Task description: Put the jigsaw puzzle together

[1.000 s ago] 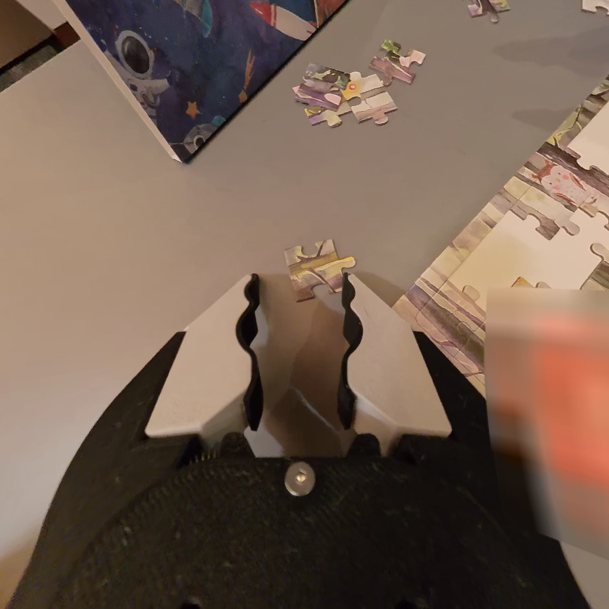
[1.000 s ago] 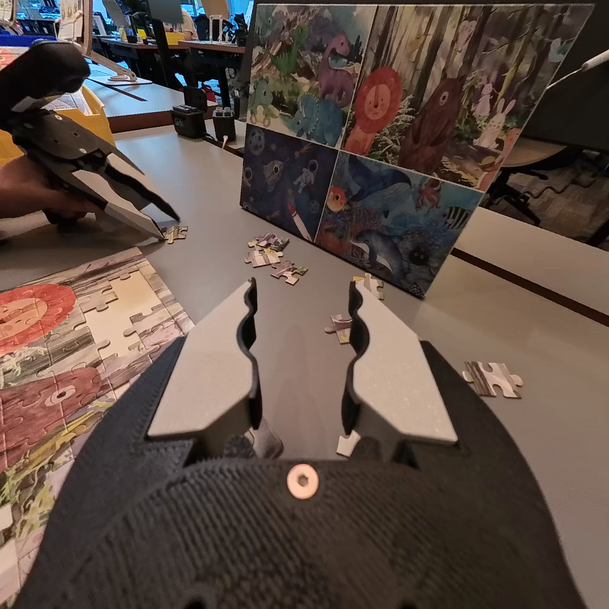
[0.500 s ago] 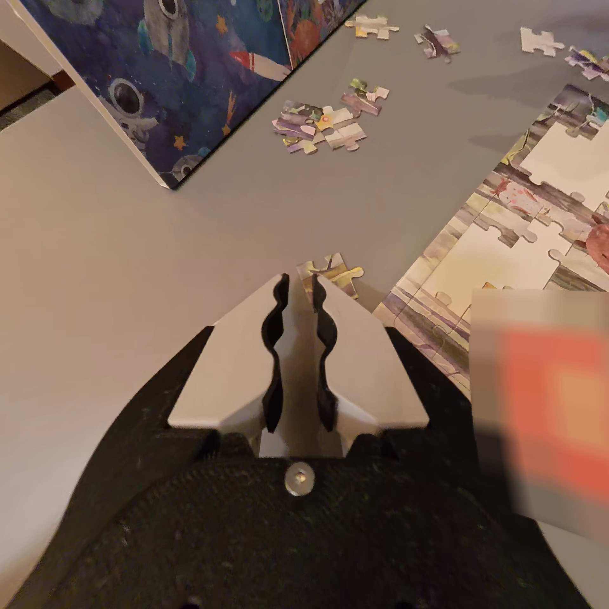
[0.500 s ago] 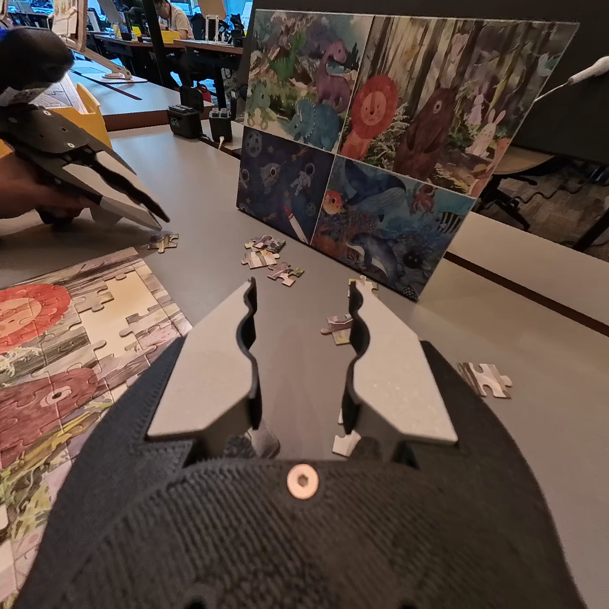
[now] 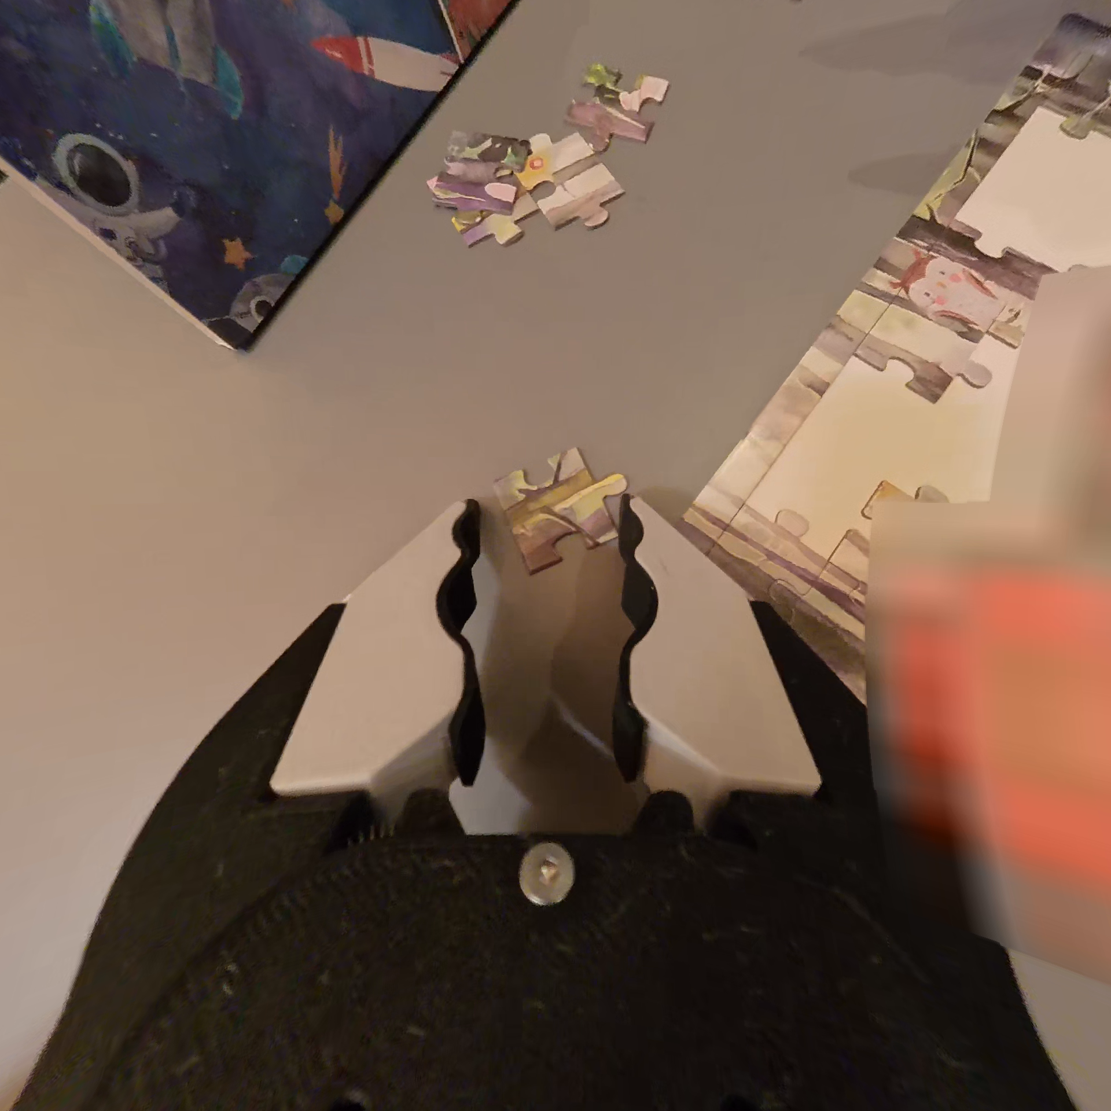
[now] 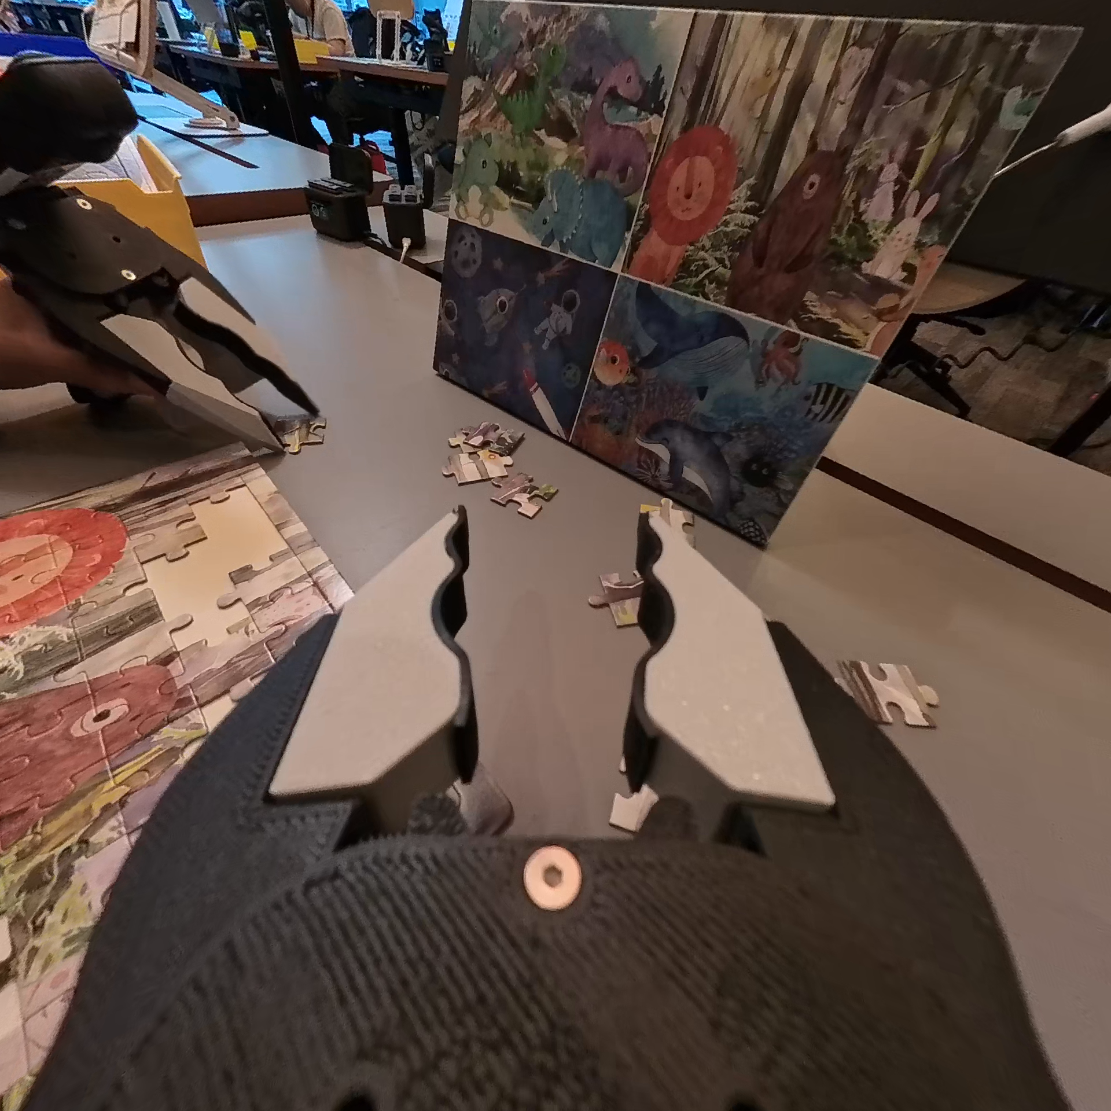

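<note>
Only right view shows left gripper [image 6: 297, 430] tips on table [image 6: 373, 336], spread around piece [image 6: 303, 431]; right gripper [image 6: 550, 529] wide, empty.

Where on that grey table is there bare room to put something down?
Left of the left gripper, below the picture board, the table is bare. Crowded: the loose pieces beside the board, and the assembled puzzle.

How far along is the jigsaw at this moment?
Done: much of the assembled puzzle, lion included, though pale gaps remain. In hand: the open left gripper straddles a yellowish piece on the table. Left: the loose cluster and scattered pieces; the right gripper is open, empty.
</note>
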Demonstrator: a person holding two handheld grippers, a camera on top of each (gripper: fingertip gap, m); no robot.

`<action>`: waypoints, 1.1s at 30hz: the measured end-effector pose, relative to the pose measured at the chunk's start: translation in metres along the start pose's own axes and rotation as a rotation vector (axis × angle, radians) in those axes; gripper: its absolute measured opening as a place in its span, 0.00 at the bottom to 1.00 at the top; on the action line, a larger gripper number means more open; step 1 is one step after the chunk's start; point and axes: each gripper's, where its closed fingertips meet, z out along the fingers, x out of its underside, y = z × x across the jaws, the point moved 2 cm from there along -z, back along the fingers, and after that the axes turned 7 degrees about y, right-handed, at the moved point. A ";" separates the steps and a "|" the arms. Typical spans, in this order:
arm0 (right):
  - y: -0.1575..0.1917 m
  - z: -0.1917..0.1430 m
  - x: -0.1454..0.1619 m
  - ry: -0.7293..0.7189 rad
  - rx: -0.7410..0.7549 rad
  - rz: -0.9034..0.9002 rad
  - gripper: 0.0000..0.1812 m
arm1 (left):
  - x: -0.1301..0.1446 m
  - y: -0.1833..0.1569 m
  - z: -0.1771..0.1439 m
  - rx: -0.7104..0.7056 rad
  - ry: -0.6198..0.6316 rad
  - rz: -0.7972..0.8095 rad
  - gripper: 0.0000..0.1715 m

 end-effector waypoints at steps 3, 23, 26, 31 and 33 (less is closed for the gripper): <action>0.000 0.001 0.002 0.005 -0.001 0.003 0.30 | -0.001 -0.003 0.000 0.012 0.000 0.002 0.21; -0.001 0.000 0.000 0.001 0.004 -0.001 0.30 | -0.011 0.000 -0.010 0.024 -0.094 -0.032 0.19; -0.002 -0.001 0.001 0.001 0.008 -0.004 0.29 | -0.012 -0.002 -0.011 0.026 -0.098 -0.022 0.19; -0.003 -0.001 0.000 -0.002 0.009 0.001 0.29 | -0.014 -0.005 -0.012 0.022 -0.104 0.001 0.19; -0.003 -0.001 0.000 -0.001 0.007 0.001 0.29 | -0.014 -0.006 -0.011 0.026 -0.102 0.002 0.19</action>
